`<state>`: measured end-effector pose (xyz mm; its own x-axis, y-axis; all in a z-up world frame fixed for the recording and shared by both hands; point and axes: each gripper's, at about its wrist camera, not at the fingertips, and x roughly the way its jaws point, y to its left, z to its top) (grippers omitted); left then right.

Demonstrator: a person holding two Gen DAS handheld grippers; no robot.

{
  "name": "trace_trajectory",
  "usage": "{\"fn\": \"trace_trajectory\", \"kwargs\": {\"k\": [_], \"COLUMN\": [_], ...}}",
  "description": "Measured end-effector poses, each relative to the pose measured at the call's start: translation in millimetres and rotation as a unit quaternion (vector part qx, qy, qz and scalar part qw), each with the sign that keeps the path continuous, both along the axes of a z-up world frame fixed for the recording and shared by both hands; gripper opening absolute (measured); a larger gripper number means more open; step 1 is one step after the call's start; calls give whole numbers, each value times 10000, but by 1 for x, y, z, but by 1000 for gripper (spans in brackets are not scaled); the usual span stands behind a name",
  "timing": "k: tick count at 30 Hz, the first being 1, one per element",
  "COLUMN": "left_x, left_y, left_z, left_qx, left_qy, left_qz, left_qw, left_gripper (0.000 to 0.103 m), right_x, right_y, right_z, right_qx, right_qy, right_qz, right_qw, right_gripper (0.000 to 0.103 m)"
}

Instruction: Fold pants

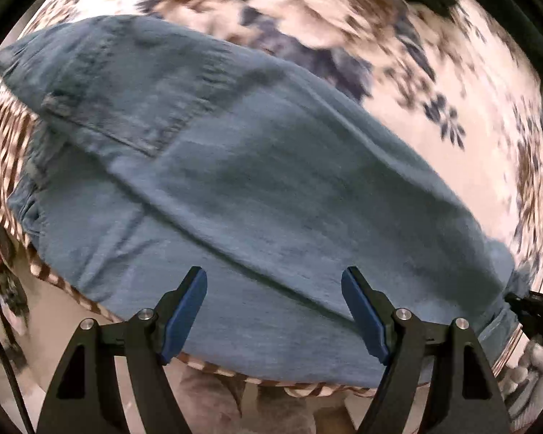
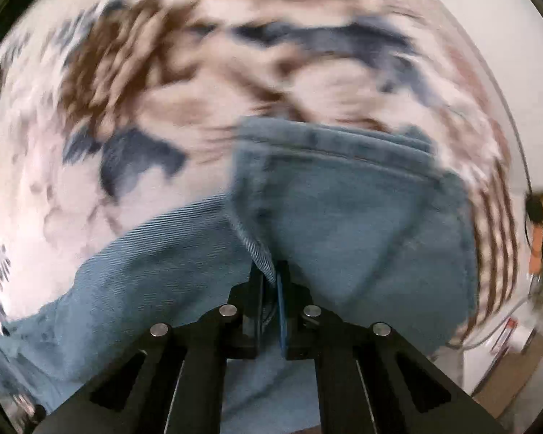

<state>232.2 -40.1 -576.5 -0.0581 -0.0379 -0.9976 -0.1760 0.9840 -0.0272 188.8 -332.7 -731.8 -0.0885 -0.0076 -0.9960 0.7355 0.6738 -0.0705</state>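
On the flowered cloth (image 1: pixel 452 83) that covers the worktop lie the pants (image 1: pixel 253 188), blue denim, stretched in a long band from upper left to lower right in the left wrist view. Their waistband end with a back pocket (image 1: pixel 126 90) sits far up on the left, well away from the fingers; the narrow leg end runs off to the lower right.

Left hand-held gripper (image 1: pixel 274 282) now: jaws spread wide, blue pads (image 1: pixel 184 311) facing each other with nothing between them. It hovers over the near edge of the denim, the cloth passing beneath and ahead of both fingers; whether the tips touch the fabric I cannot tell. A striped border of the cloth (image 1: pixel 213 365) peeks out just below the pants' near edge.

Over at the far lower right of that same view, a dark black shape (image 1: pixel 532 311) meets the leg end; too small to say more.

Right hand-held gripper (image 2: pixel 270 275): jaws pinched together, a fold of denim clamped between them right at the tips. From that pinch the pants (image 2: pixel 362 224) rise ahead and to the right, a stitched hem (image 2: pixel 344 144) along the top edge, while another stretch of denim trails down to the left, showing its ribbed weave. Everything round it is blurred, the flowered cloth (image 2: pixel 126 90) smeared into streaks.
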Motion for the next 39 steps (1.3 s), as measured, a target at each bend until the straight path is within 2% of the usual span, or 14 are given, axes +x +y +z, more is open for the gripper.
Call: {"fn": "trace_trajectory", "kwargs": {"k": [4, 5, 7, 9, 11, 15, 19, 23, 26, 30, 35, 36, 38, 39], "left_x": [0, 0, -2, -5, -14, -22, -23, -14, 7, 33, 67, 71, 77, 79], "left_y": [-18, -20, -23, -22, -11, 13, 62, 121, 165, 197, 218, 225, 235, 239], "left_z": [-6, -7, -11, -16, -11, 1, 16, 21, 22, 28, 7, 5, -3, -4], "left_qx": [-17, -3, -46, -77, -151, -365, -673, -672, -732, -1021, -1105, -1081, -1086, -1161], "left_qy": [54, 68, 112, 188, 241, 200, -3, -214, -344, -726, -876, -889, -1007, -1017], "left_qz": [-145, -180, -194, -115, 13, 351, 934, 1212, 1457, 1700, 1907, 1943, 2066, 2073], "left_qw": [9999, 9998, 9997, 9997, 9996, 9985, 9934, 9901, 9860, 9774, 9715, 9709, 9671, 9660], "left_gripper": [75, 75, 78, 84, 84, 84, 84, 84, 84, 84, 83, 80, 48, 24], "right_x": [-82, -105, -137, -167, -181, -165, -117, -84, -69, -52, -43, -42, -39, -36], "right_y": [-7, -8, -12, -13, -10, 20, 83, 165, 214, 253, 253, 252, 253, 253], "right_z": [40, 36, 12, -10, -5, 37, 55, 29, 0, -29, -43, -41, -38, -38], "right_qx": [-209, -28, 490, 1180, 1338, 1088, 1657, 2645, 3075, 2980, 2585, 2458, 2280, 2146], "right_qy": [-328, -250, -47, -26, -347, -907, -1180, -1182, -1102, -1071, -1338, -1460, -1499, -1437], "right_qz": [-585, -767, -1102, -1675, -2003, -1629, -1163, -1338, -1792, -2291, -2860, -2898, -2898, -2852], "right_qw": [9975, 9967, 9927, 9788, 9699, 9764, 9722, 9477, 9280, 9205, 9129, 9134, 9174, 9230], "right_gripper": [7, 9, 32, 36, 42, 47, 47, 47, 47, 47, 42, 35, 14, 5]}}
